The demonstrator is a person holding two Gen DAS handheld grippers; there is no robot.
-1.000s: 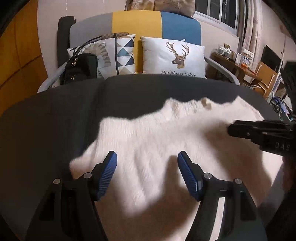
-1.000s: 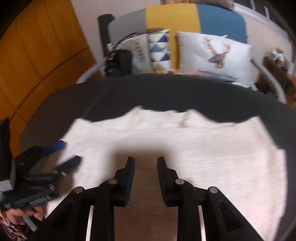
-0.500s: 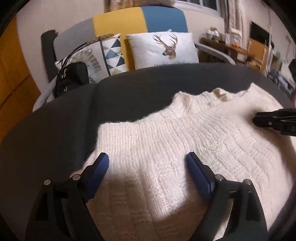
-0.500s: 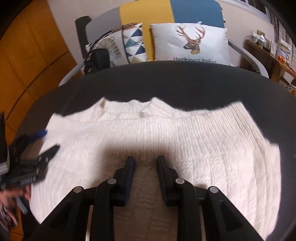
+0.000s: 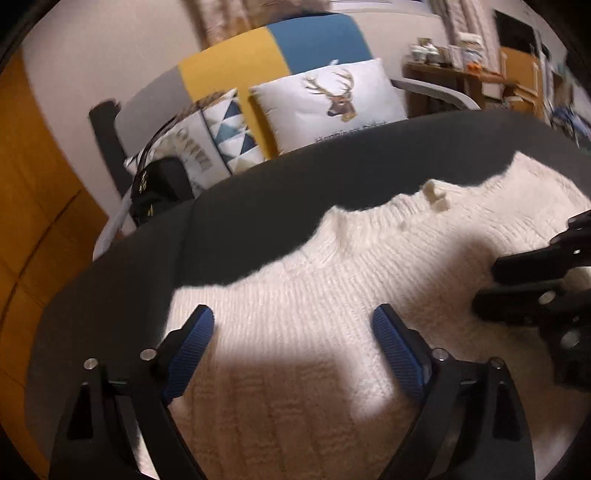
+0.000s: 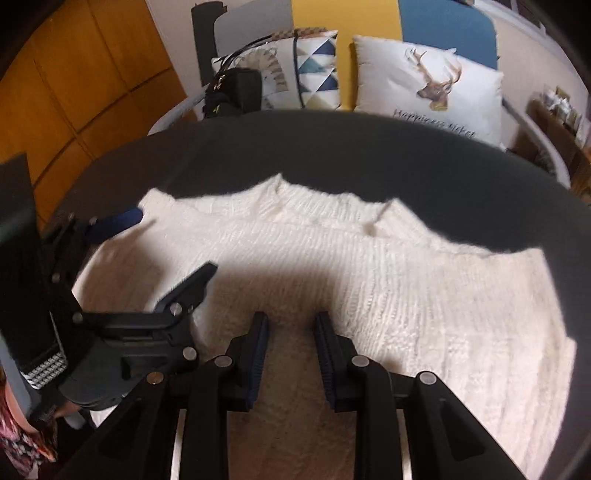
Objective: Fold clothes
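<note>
1. The left gripper (image 5: 291, 332) hangs over the white knitted sweater (image 5: 332, 295) with its jaws spread wide. They have just been opening further, and nothing is clamped between the blue pads (image 5: 397, 345); only the knit shows in the gap.
2. The left pad of that gripper sits over the sweater's left edge, near where the knit meets the dark surface (image 5: 258, 206).
3. The right gripper (image 6: 291, 325) has its jaws drawn close but not together, with a narrow gap between the pads. Nothing is pinched in the gap, and whether the tips touch the knit cannot be told.
4. In the right wrist view the left gripper enters from the left, over the sweater's left part, just beside the right gripper.
5. The sweater lies spread flat across the middle of the dark surface, its neckline towards the far edge.
6. Beyond the far edge stands a sofa (image 6: 443, 26) in grey, yellow and blue, with a deer pillow (image 6: 432, 85), a triangle-patterned pillow (image 6: 314, 70) and a black bag (image 6: 236, 92).
</note>
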